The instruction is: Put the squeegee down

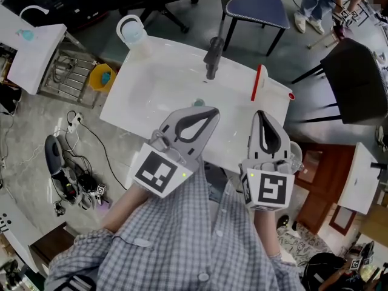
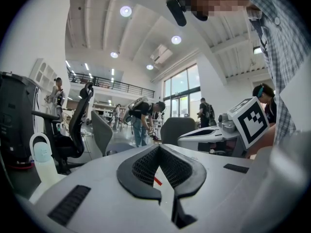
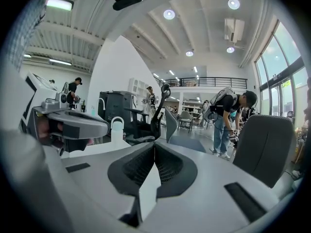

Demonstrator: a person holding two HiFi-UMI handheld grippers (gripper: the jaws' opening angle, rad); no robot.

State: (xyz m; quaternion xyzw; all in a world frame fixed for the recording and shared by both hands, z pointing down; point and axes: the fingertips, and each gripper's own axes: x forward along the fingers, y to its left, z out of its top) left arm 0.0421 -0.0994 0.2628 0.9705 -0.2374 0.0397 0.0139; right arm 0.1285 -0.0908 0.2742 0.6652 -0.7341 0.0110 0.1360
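Squeegee (image 1: 259, 82): slim red bar, lying flat on the white table (image 1: 151, 96), right of centre in the head view and close to the table's right edge. It runs nearly top-to-bottom in frame, upper end leaning slightly right. Colour is uniform red; blade vs. handle can't be told apart at this res. Nothing touches it.

Your left gripper (image 1: 208, 111): jaws closed tip to tip, nothing between them, per the left gripper view. It sits at frame centre, over the table's near edge, well apart from the squeegee. A thin red sliver shows through the gap behind the tips in that view.

Your right gripper (image 1: 260, 114): jaws likewise together at the tips and empty. It sits lower right of centre, pointing up-frame, w/ the squeegee just beyond its tips but not in contact.

Other items on the table: a black upright object (image 1: 213, 56) at the far edge, top centre, and a clear handled bottle (image 1: 132, 31) at the top-left corner.
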